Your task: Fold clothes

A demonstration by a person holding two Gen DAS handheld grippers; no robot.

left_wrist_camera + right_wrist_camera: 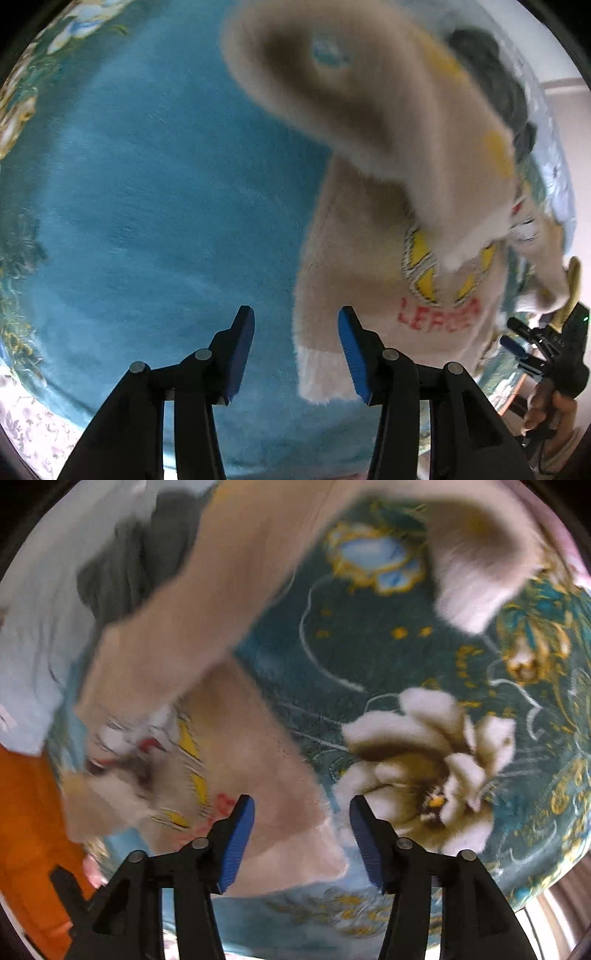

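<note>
The left gripper (296, 332) is closest in its own view. Its blue jaws are wide apart and hold nothing. The right blue pad sits in front of the bottom edge of a fluffy beige sweater (388, 206), but I cannot tell if it touches. The sweater has yellow patches and red letters. It looks blurry, and one sleeve (295, 62) sticks up and out. Under it is a blue blanket (147, 184) with flowers at the edge.

The right gripper (301, 812) also has its jaws wide apart and empty. The sweater (177, 657) lies just past the left pad, on the flowery blanket (369, 657). A big white flower (424, 746) is printed near the right pad. Dark gray cloth (125, 561) lies behind the sweater, and something orange (29, 830) is at the left.
</note>
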